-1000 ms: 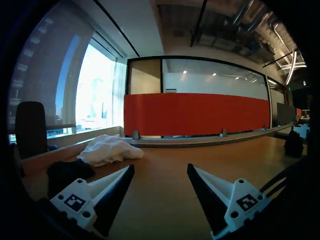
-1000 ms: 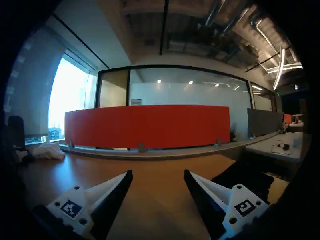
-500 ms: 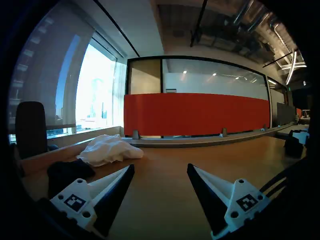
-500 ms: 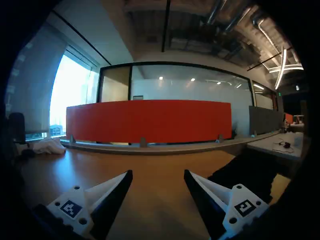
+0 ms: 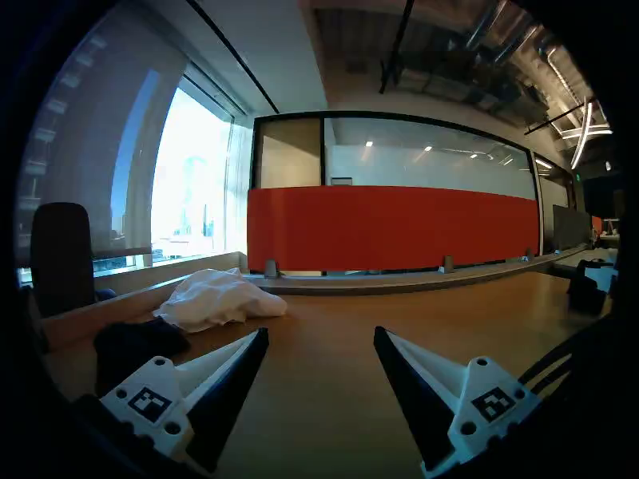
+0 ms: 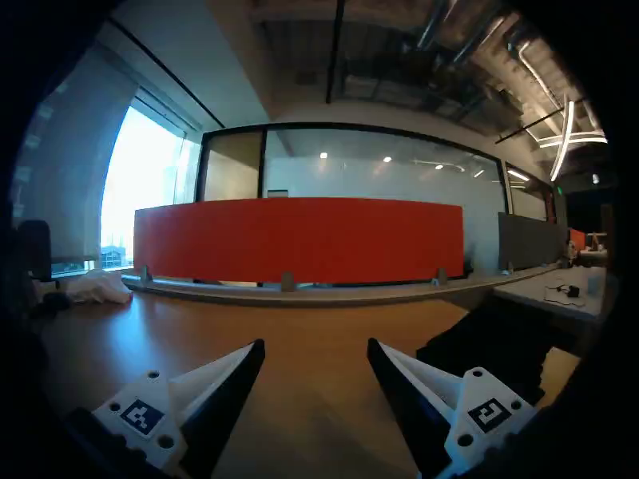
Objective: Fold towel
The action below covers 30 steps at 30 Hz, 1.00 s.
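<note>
A crumpled white towel (image 5: 217, 298) lies on the wooden table (image 5: 335, 375) at the back left, beyond my left gripper (image 5: 319, 343), which is open and holds nothing. A dark cloth (image 5: 136, 343) sits just in front of the towel, beside the left finger. In the right gripper view the same white towel (image 6: 100, 286) is small at the far left. My right gripper (image 6: 315, 351) is open over bare table (image 6: 311, 367), with a black cloth (image 6: 499, 343) lying to the right of its right finger.
An orange divider panel (image 5: 391, 226) runs along the table's far edge. A bright window (image 5: 188, 184) is at the left, with a dark chair back (image 5: 60, 255) near it. A dark object (image 5: 585, 287) stands at the table's right side. Another desk (image 6: 559, 295) lies beyond.
The right gripper has tipped or sunk slightly, so the divider and the black cloth sit a little higher in its view. The left gripper has stayed still.
</note>
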Motion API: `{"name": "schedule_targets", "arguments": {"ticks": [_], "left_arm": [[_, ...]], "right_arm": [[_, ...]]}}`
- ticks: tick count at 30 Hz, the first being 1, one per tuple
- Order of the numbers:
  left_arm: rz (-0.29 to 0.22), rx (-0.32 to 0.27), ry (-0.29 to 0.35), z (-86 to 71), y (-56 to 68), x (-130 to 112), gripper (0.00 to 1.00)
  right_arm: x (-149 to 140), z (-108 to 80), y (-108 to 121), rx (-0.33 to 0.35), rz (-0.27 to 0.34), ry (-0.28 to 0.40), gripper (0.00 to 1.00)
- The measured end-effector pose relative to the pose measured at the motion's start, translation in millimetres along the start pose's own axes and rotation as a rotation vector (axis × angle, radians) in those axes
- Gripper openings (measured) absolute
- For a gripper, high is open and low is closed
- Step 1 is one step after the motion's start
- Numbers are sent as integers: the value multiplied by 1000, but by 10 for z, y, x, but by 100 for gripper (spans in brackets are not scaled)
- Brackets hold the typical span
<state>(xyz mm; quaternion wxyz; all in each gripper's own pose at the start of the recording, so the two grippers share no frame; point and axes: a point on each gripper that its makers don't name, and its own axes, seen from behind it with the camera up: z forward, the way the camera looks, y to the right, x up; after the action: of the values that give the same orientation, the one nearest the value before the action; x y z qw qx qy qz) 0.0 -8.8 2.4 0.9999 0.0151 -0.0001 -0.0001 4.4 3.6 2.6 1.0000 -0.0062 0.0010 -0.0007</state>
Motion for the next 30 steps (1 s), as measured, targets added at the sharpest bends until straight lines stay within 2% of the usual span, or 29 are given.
{"name": "schedule_targets", "arguments": {"ticks": [30], "left_arm": [[0,0,0,-5,-4,0,98]], "right_arm": [[-22,-11,-5,3,2,-3,99]]}}
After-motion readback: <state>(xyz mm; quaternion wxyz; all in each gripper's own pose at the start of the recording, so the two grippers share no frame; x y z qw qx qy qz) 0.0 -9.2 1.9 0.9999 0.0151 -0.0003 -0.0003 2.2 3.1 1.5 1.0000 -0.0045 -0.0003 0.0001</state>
